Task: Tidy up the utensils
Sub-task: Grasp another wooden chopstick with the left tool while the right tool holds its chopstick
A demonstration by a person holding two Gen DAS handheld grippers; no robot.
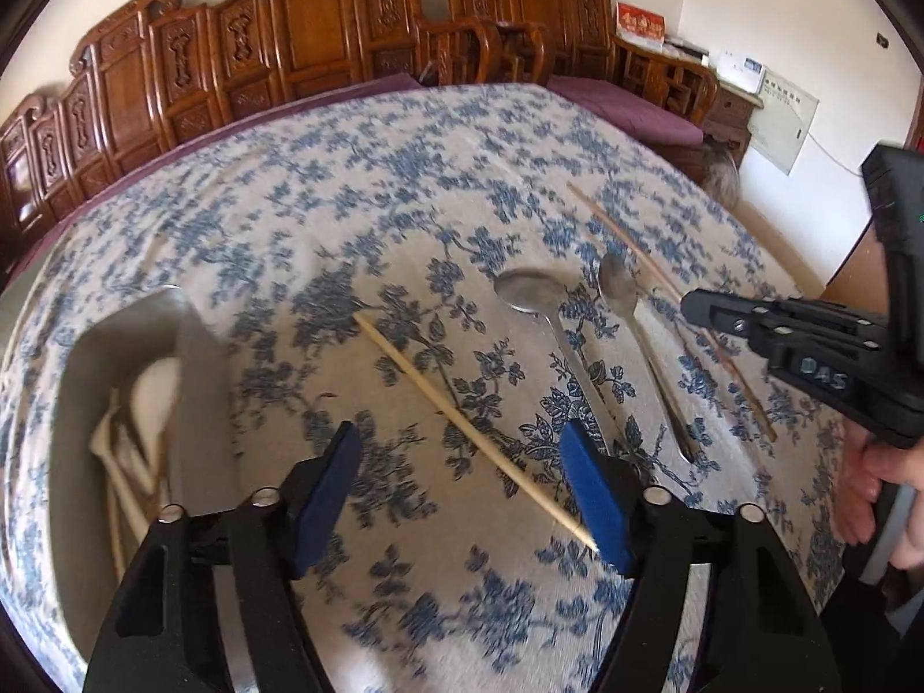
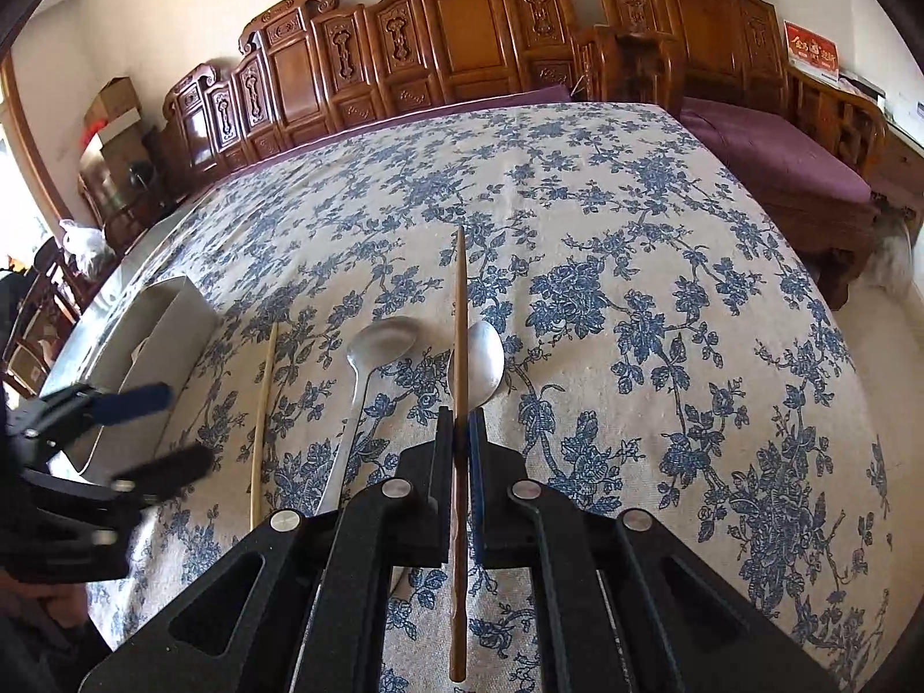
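Two metal spoons (image 2: 375,358) flat; right hand-held gripper (image 2: 460,433) clamps slender brown chopstick (image 2: 460,312).

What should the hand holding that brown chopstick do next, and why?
Probably lift it and carry it left to the white box. The right gripper is already shut on the brown chopstick, the box already holds pale utensils, and the left gripper hangs open over the pale chopstick.

box (image 1: 115,358) contents: blurred, pale sticks only made out
round spoon (image 2: 378,341) handle: hidden under the right gripper (image 2: 460,433)
left gripper (image 2: 144,433): motion-blurred, cut at frame edge
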